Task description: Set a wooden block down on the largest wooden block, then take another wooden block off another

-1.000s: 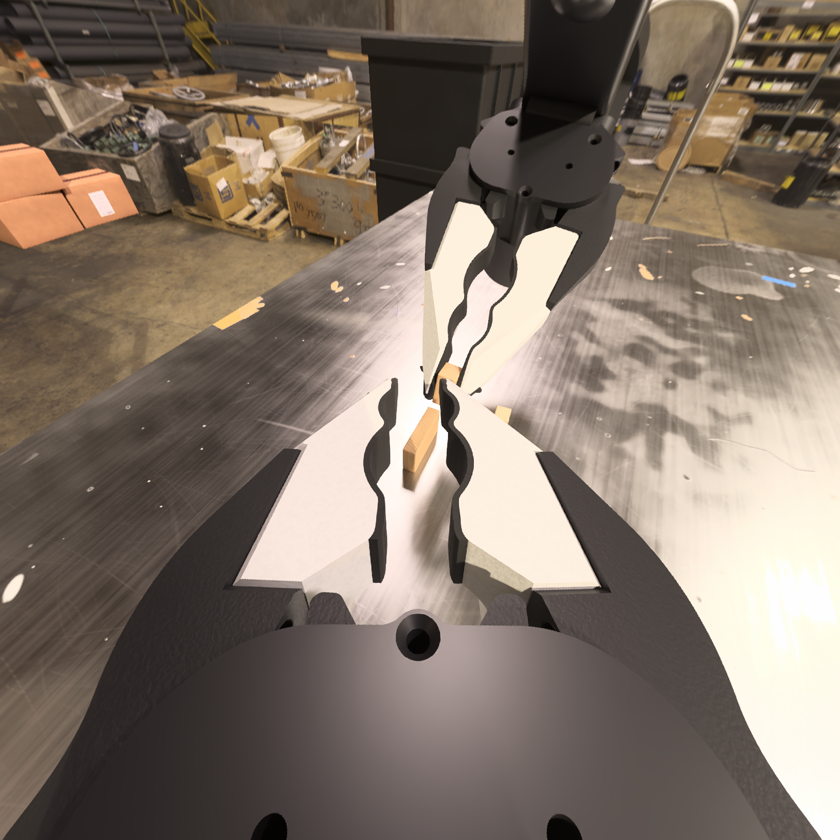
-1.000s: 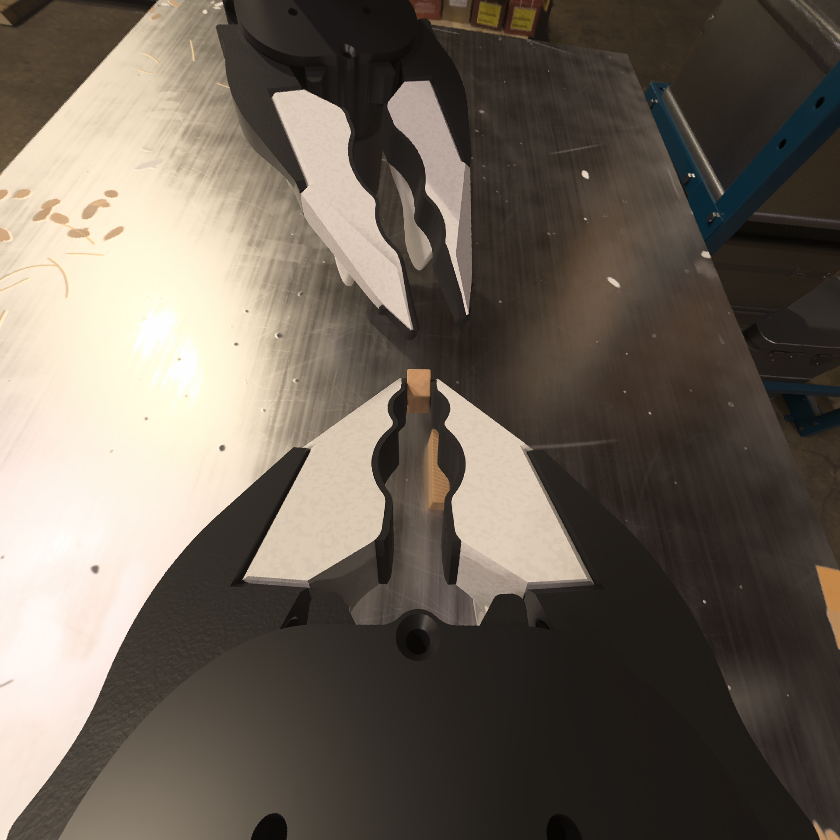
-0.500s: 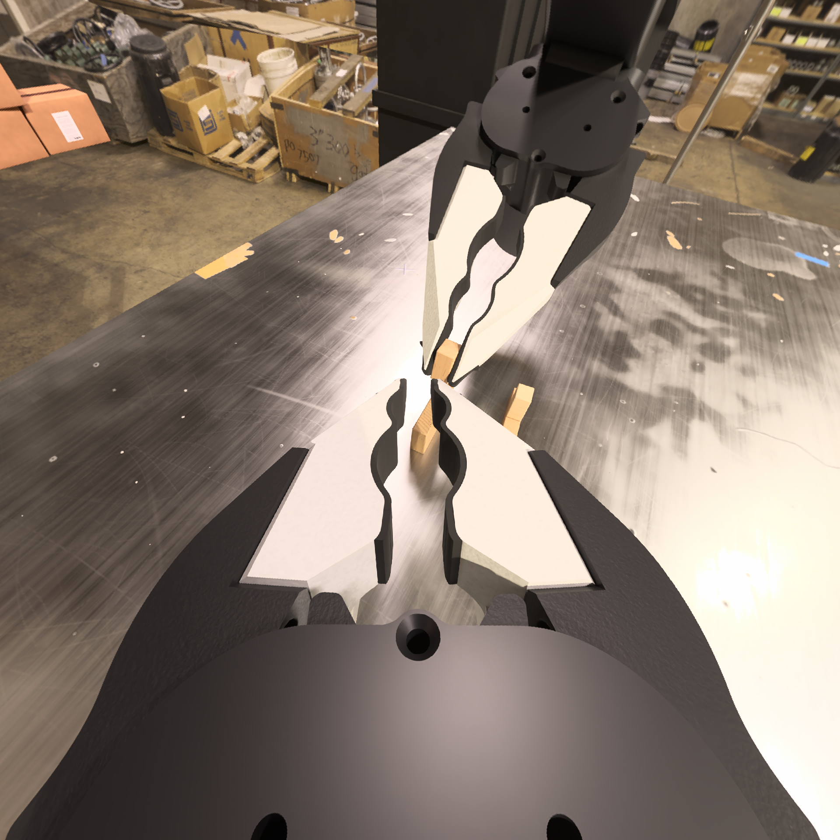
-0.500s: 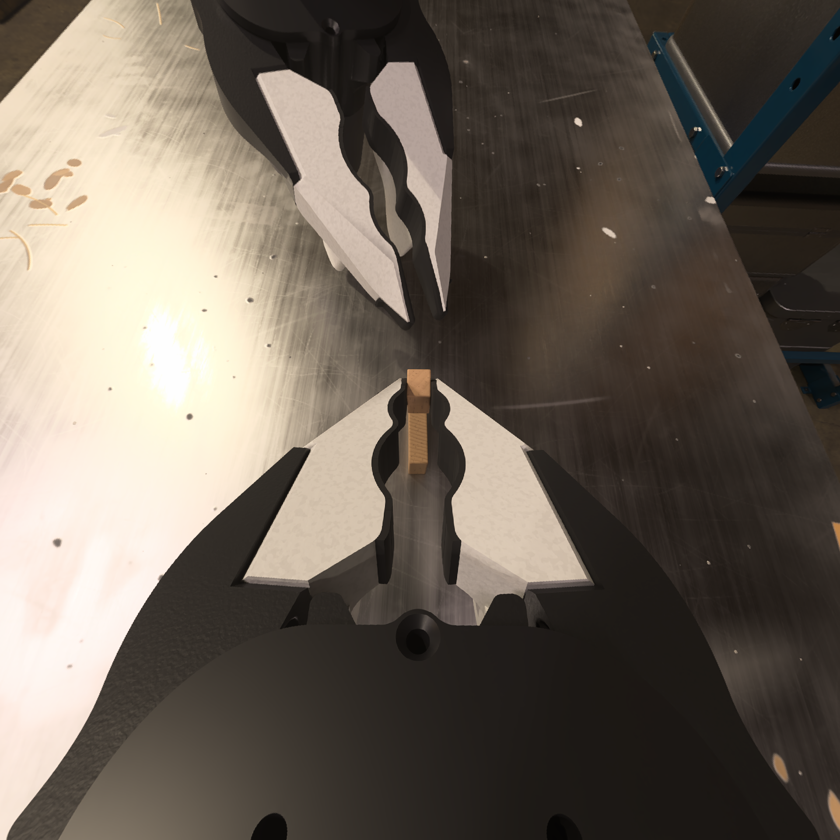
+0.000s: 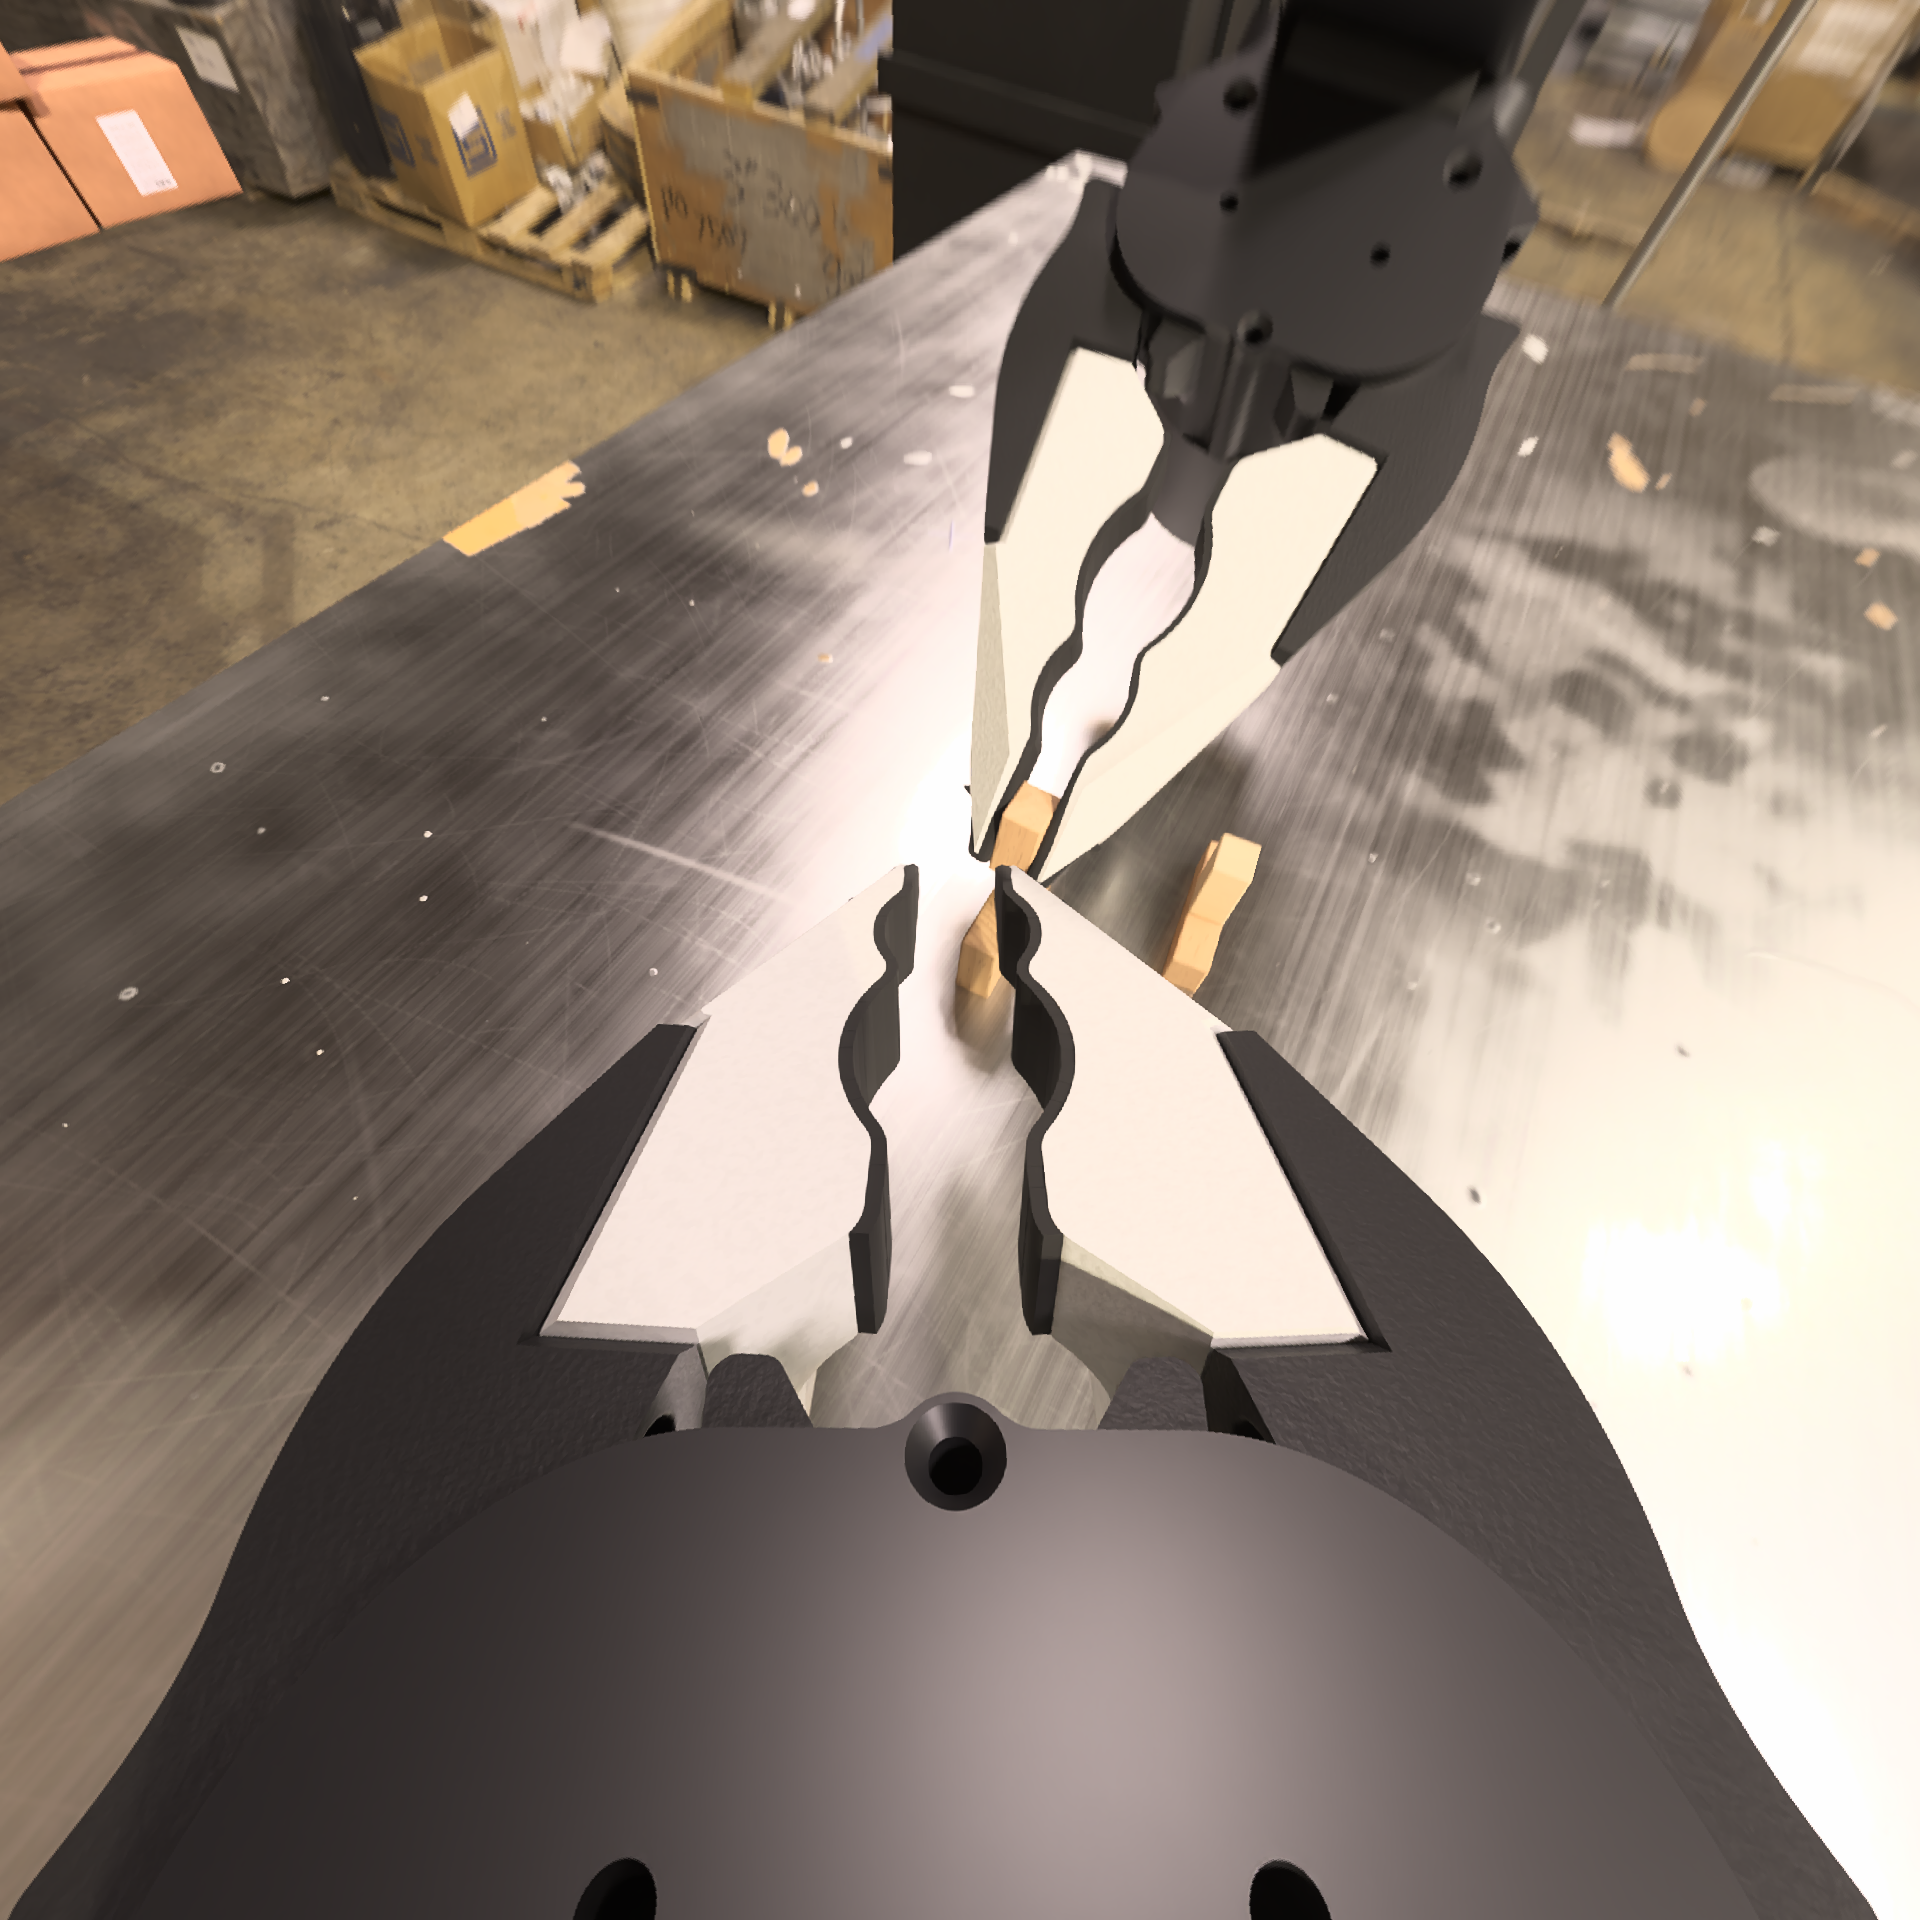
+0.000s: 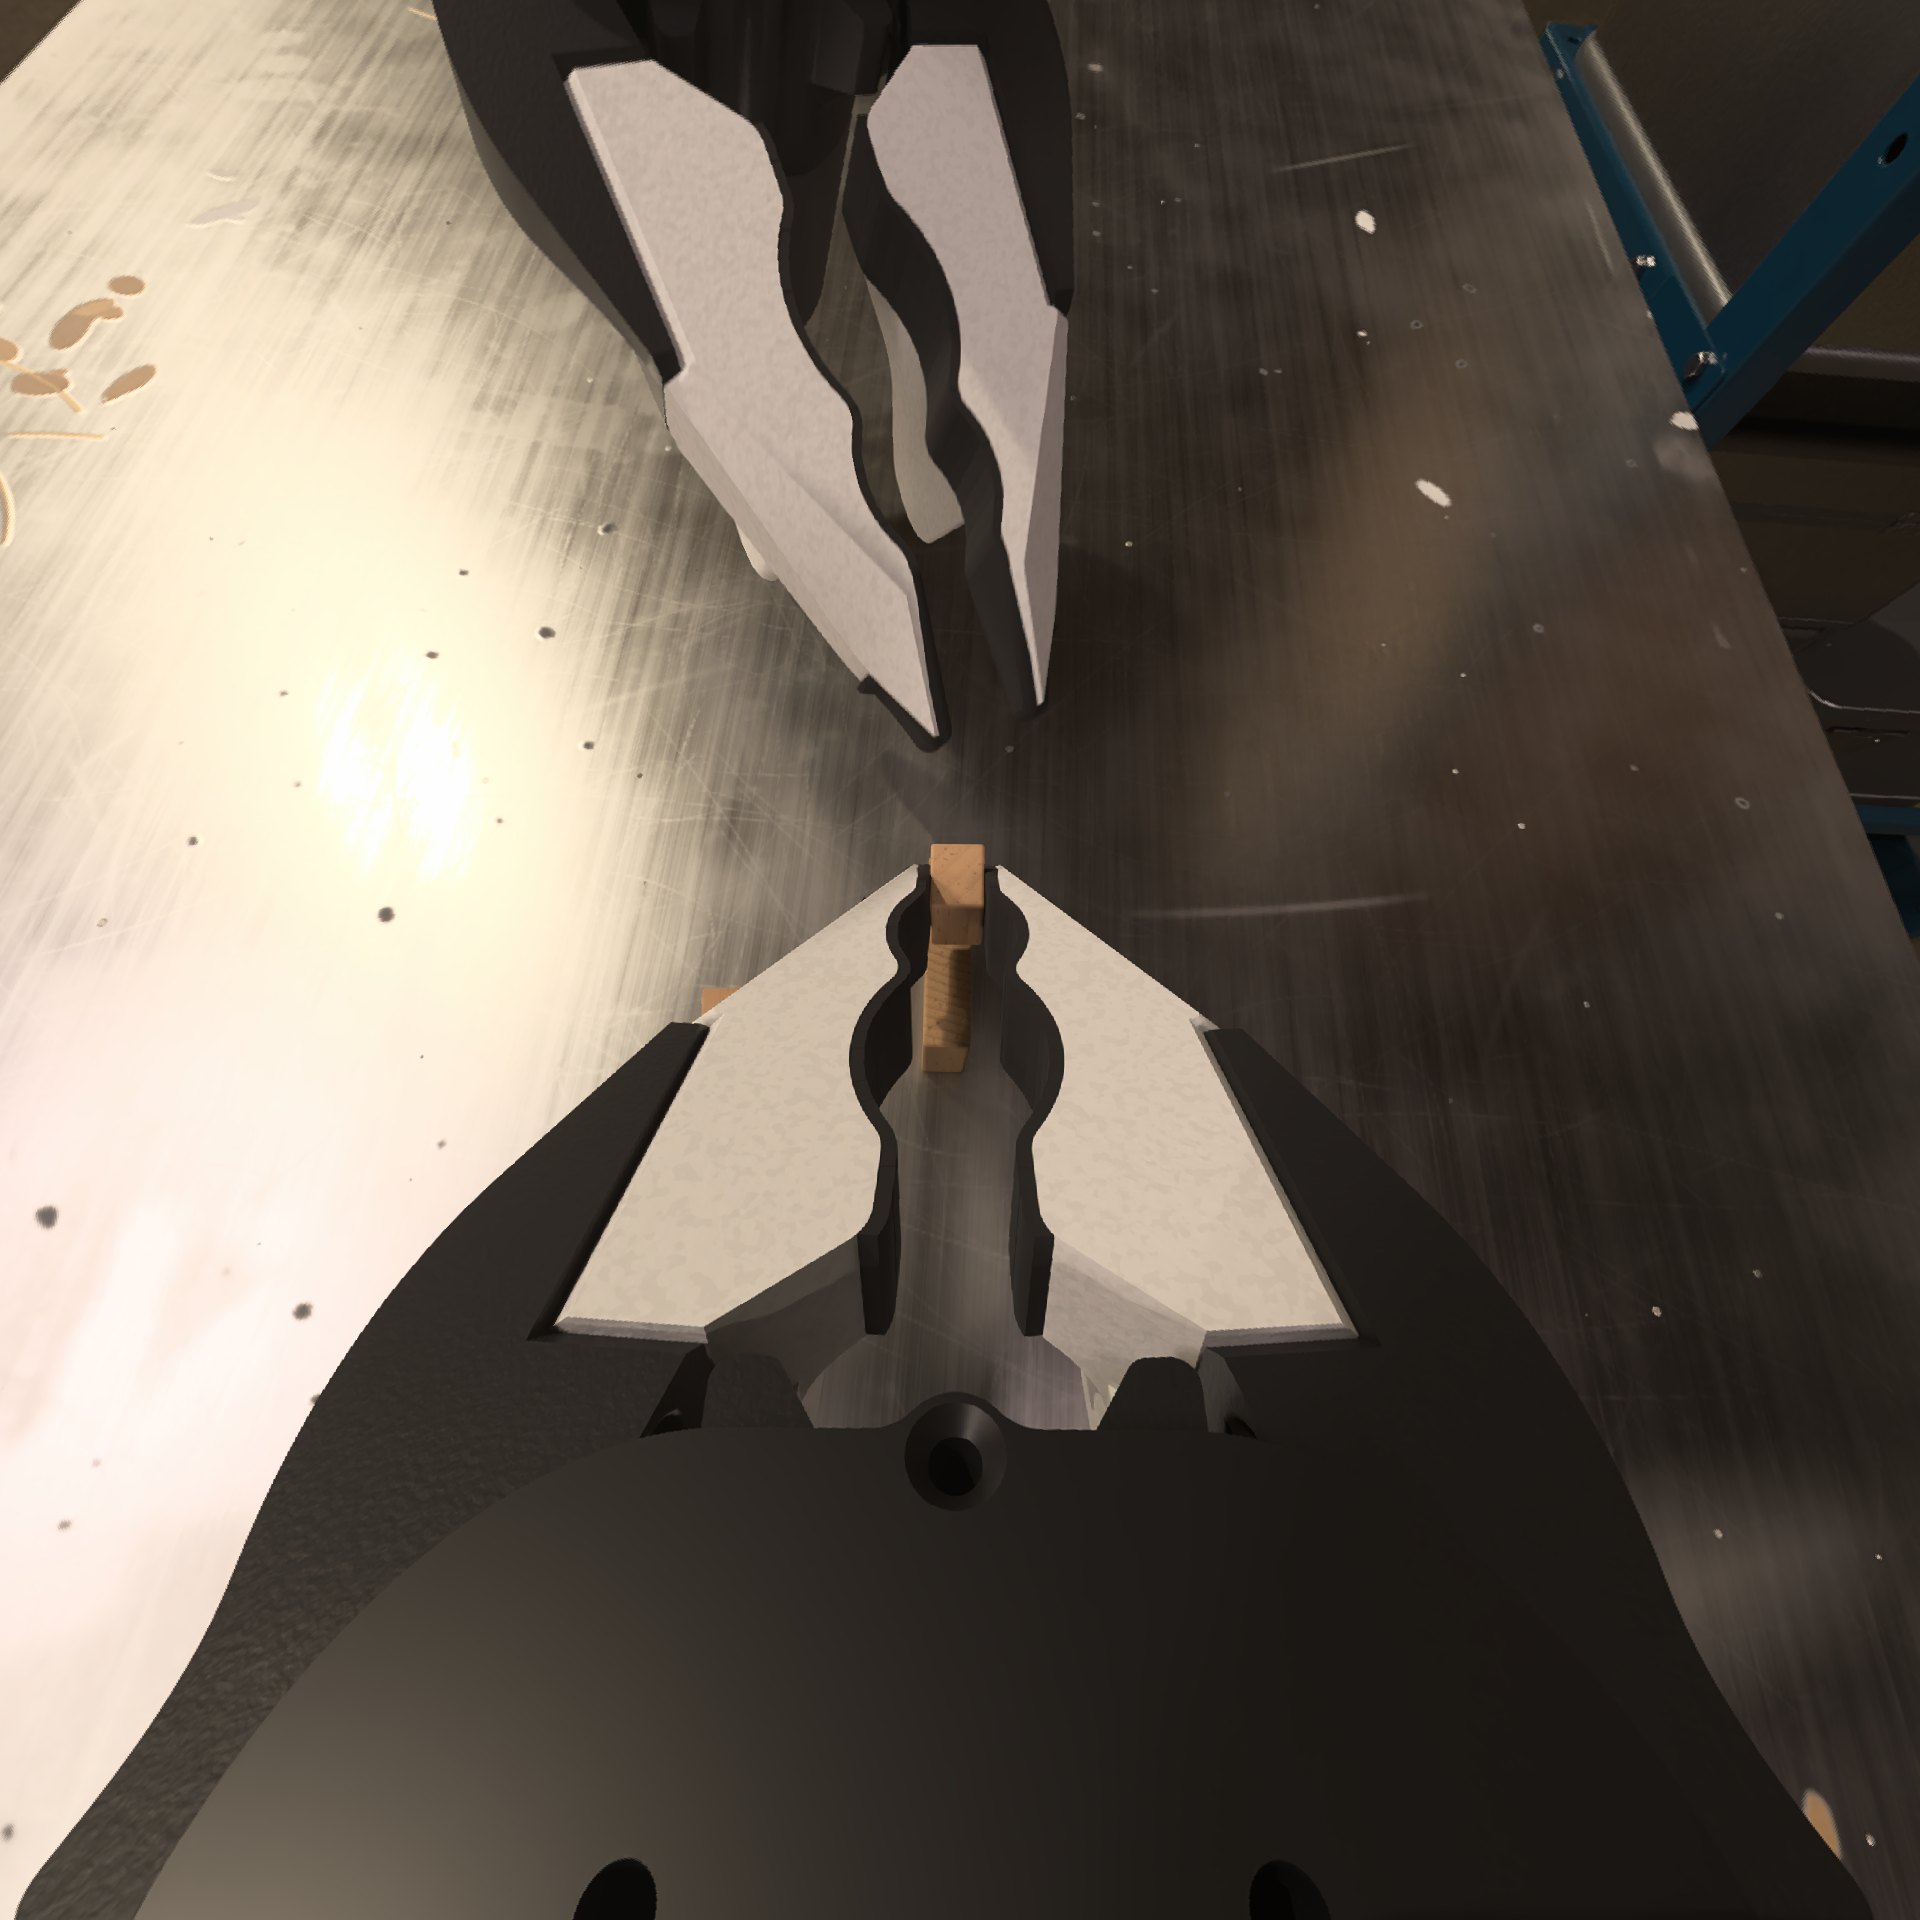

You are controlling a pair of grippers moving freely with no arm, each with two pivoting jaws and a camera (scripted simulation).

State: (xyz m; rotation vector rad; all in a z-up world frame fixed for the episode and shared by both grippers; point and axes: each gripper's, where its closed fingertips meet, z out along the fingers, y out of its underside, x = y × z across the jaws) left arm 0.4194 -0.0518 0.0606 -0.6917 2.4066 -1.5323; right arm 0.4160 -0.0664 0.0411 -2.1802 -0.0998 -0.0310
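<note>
Pinched at the tips of the right gripper (image 6: pixel 956 883): a small pale wooden block (image 6: pixel 956 878), raised just above the long block (image 6: pixel 943 1023) lying on the scratched metal table (image 6: pixel 1351 935). Facing it, the left gripper (image 5: pixel 956 883), slightly parted and seemingly empty. Beside the long block, a two-block stack (image 5: pixel 1210 914).

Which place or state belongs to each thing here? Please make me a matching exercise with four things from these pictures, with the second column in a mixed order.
Column one:
1. small wooden block
2. long wooden block
3. left gripper
4. stack of two blocks

Column two:
A. rests on the table, just below the held block
B. open, holding nothing
C. clamped at the fingertips of the right gripper
D. stands apart to the side, touched by no gripper

Pairs: 1-C, 2-A, 3-B, 4-D.
</note>
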